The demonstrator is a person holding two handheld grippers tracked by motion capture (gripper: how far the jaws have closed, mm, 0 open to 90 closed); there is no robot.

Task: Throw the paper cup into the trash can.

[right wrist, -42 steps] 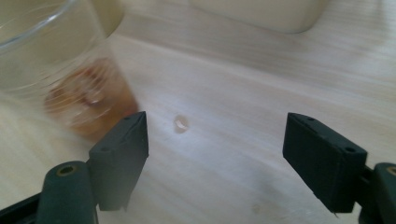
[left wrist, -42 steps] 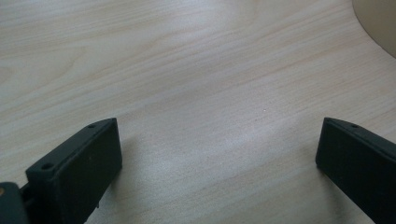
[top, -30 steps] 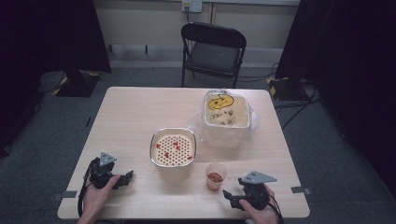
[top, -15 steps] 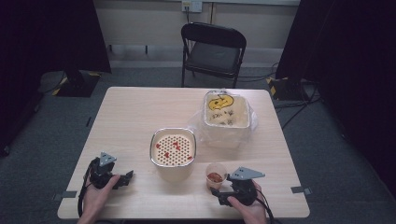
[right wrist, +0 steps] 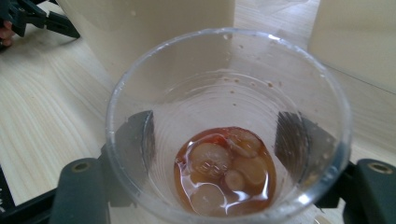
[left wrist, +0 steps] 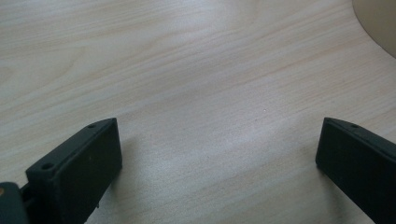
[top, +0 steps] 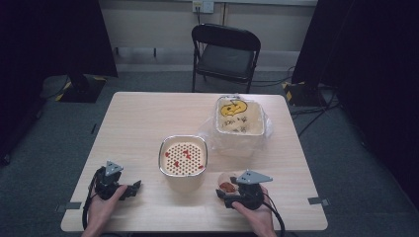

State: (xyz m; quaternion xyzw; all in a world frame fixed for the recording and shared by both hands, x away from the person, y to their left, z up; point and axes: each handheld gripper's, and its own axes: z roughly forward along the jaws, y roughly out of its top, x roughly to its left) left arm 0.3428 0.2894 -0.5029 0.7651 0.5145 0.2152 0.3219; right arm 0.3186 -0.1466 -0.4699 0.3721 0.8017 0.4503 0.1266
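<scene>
Jaws of your right gripper (top: 223, 193) stand on either side of the clear plastic cup (right wrist: 229, 126), and they have just been closing in on it; in the right gripper view the two black jaws show through the cup's wall, one on each side, right against it, though you cannot tell from that view whether they are pressing yet. The cup stands upright near the front edge of the table (top: 138, 118), just beside the perforated strainer bowl (top: 183, 157), and holds a shallow pool of reddish-brown liquid (right wrist: 224, 170) with pale round slices lying in it. Your left gripper (top: 129, 190) rests low over the bare wood at the front left, well apart from the cup; in the left gripper view its jaws are spread wide with nothing between them. Farther back on the right stands the plastic-lined tub (top: 239, 123), just behind the strainer bowl and the cup.
</scene>
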